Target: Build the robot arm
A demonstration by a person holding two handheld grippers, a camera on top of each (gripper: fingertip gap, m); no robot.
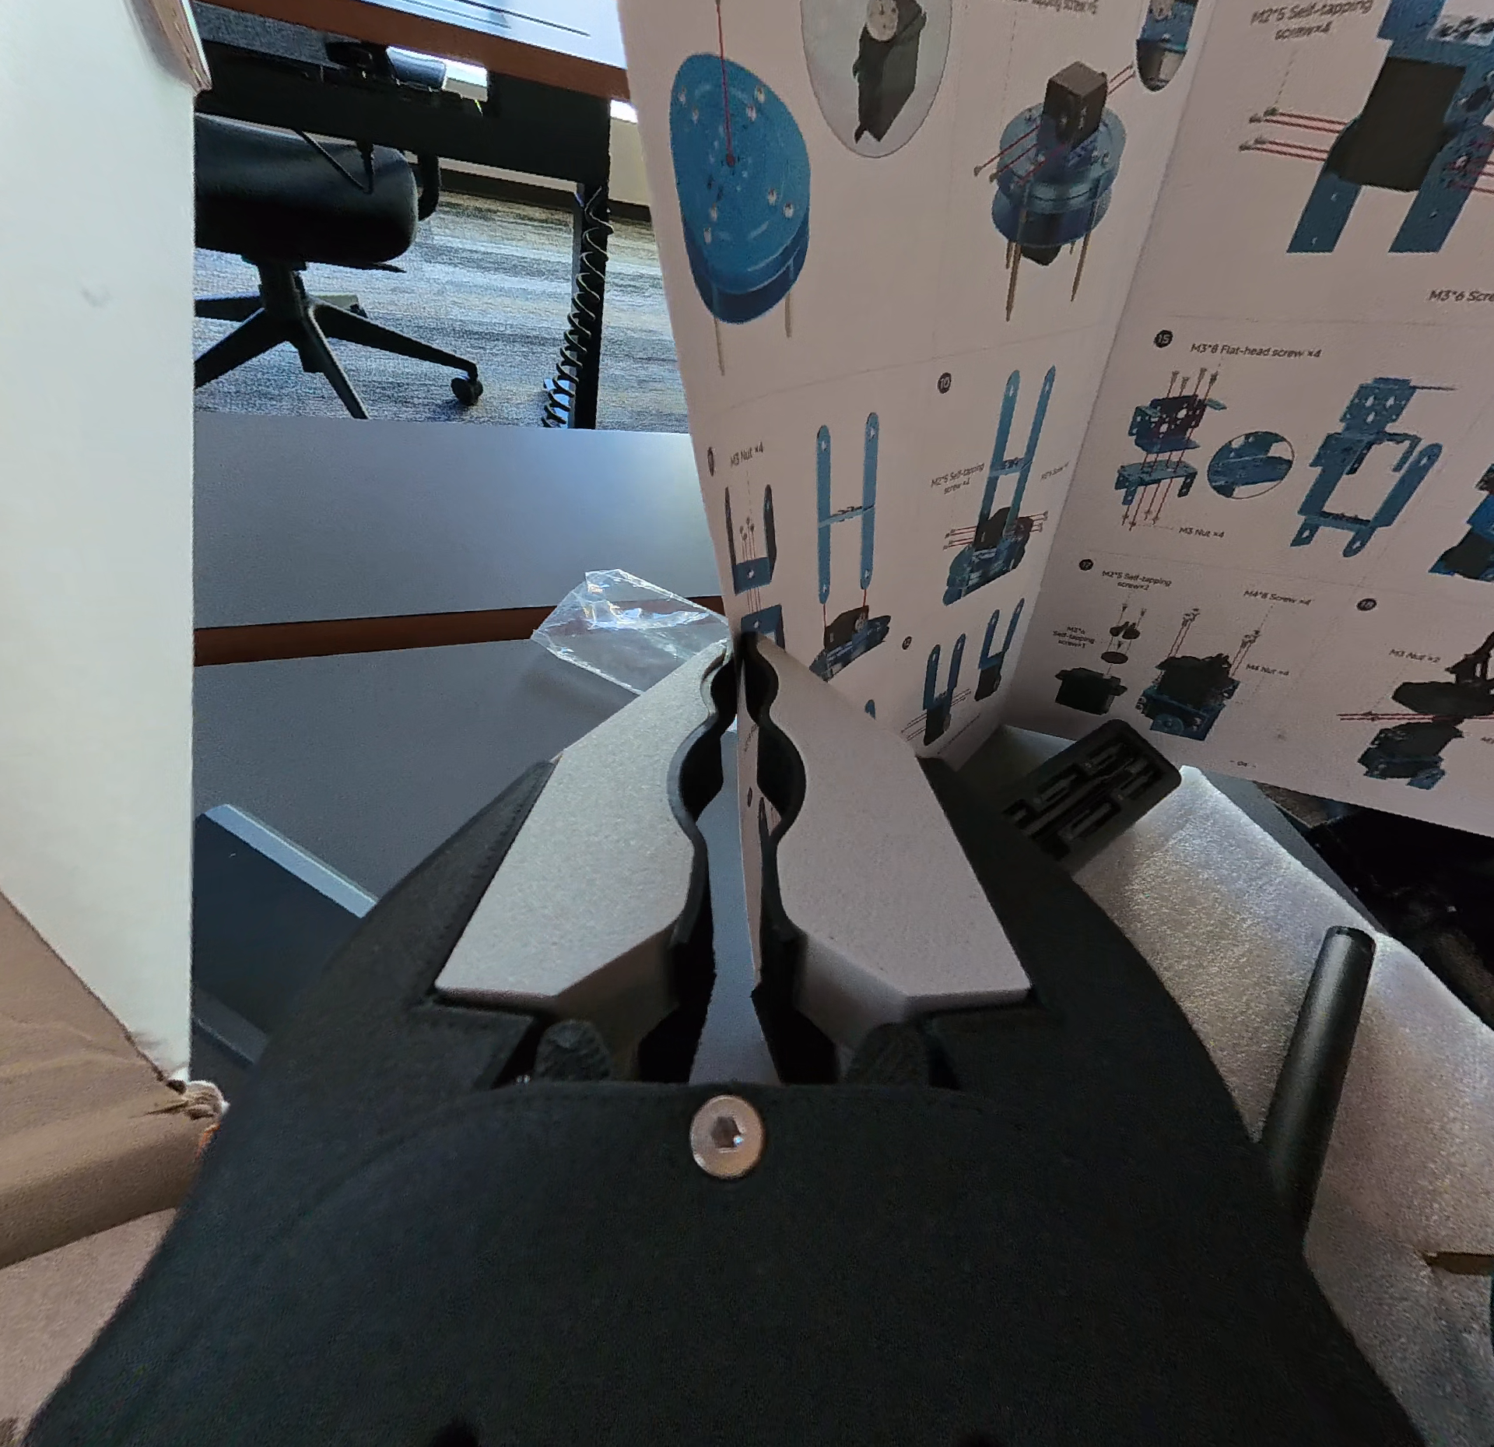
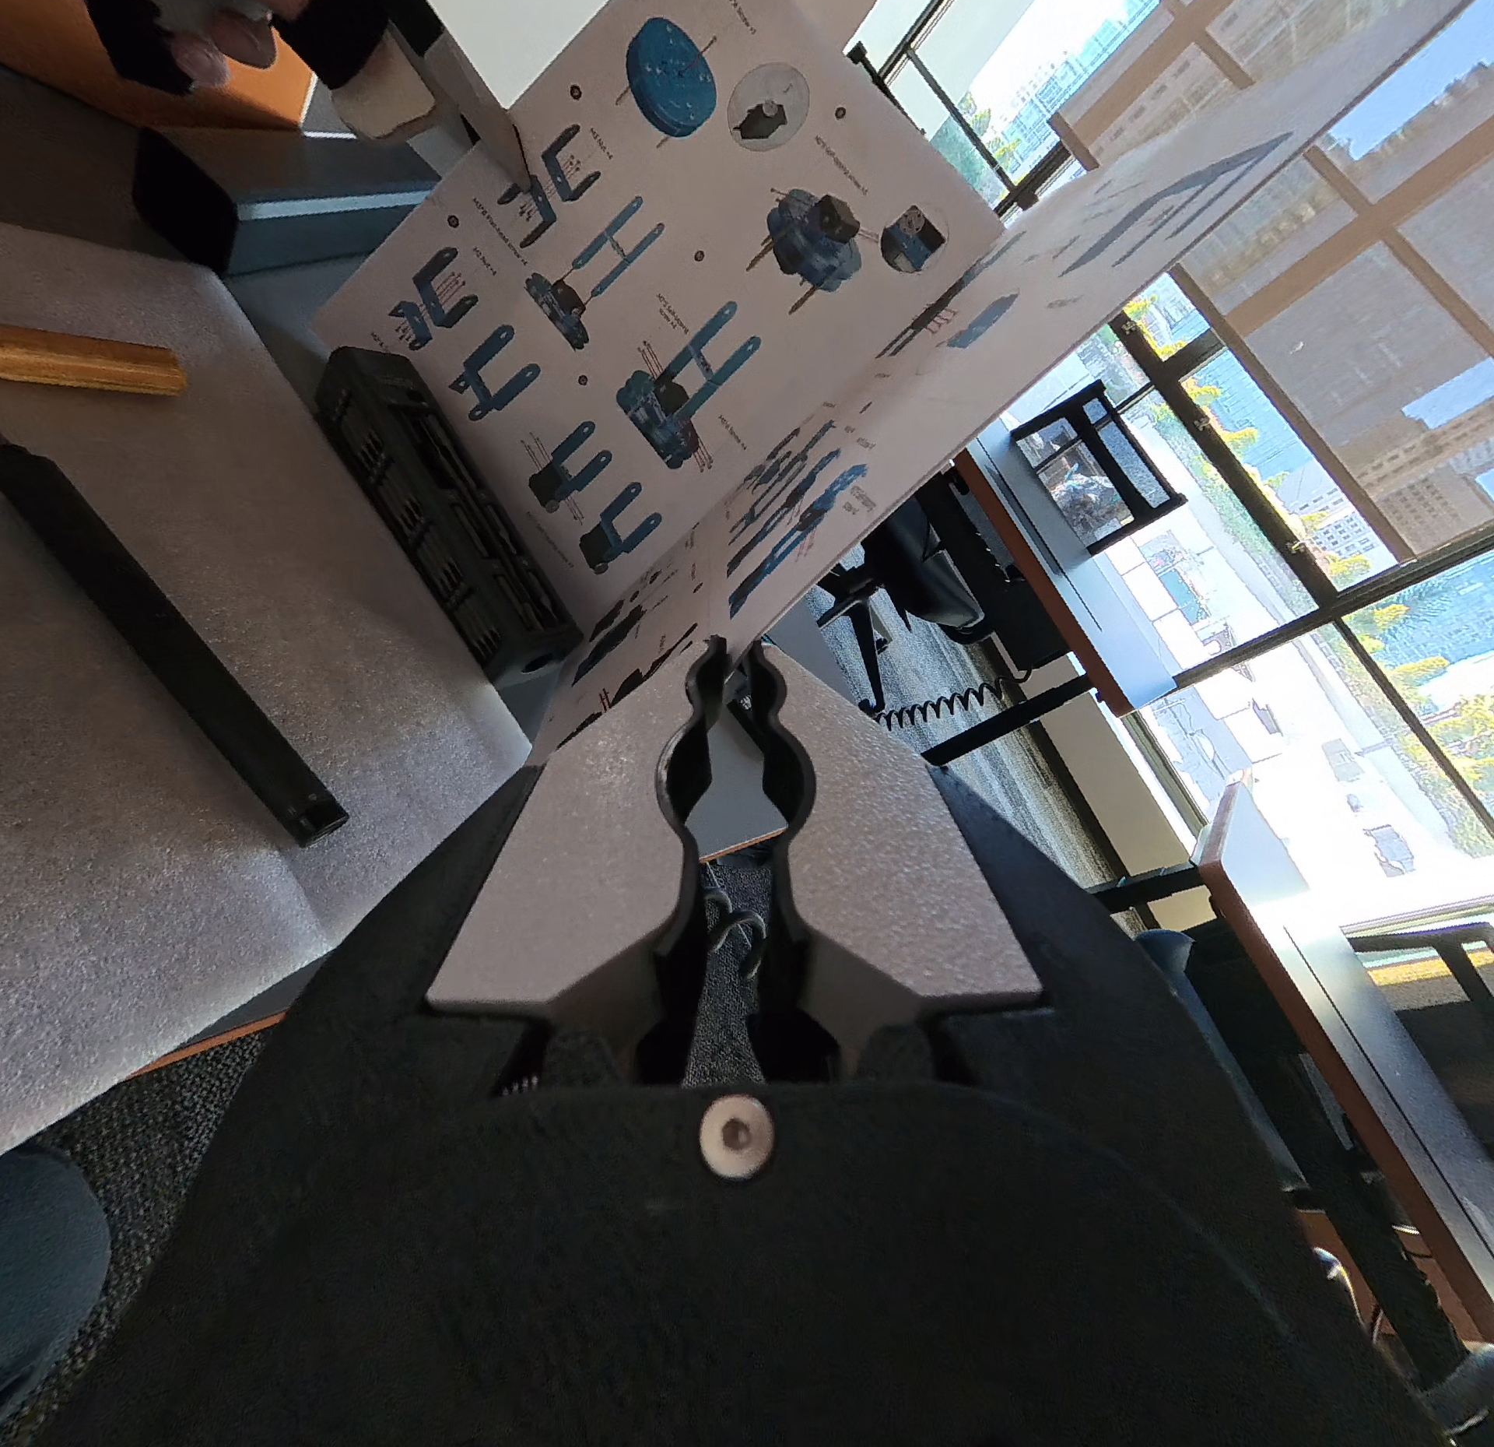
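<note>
A large folded instruction sheet (image 1: 1051,357) with blue and black assembly drawings stands upright in the air above the table. My left gripper (image 1: 740,648) is shut on its left edge, and the paper runs down between the two fingers. In the right wrist view the same sheet (image 2: 647,276) spreads away from my right gripper (image 2: 732,652). That gripper is shut on the sheet's near corner, with the paper pinched at the fingertips. The far edge of the sheet is held at the top left of this view, below a hand (image 2: 202,33).
A black slotted tool case (image 1: 1083,785) lies on white foam padding (image 1: 1213,882) under the sheet. A crumpled clear plastic bag (image 1: 622,632) lies on the grey table. A long black bar (image 2: 162,640) and a wooden strip (image 2: 89,369) lie on the foam. A white box wall (image 1: 89,438) stands at left. The left gripper's tips are roughly 30 centimeters from the right gripper's. Left tips and right tips are each some 20 centimeters from the black slotted tool case (image 1: 1083,785).
</note>
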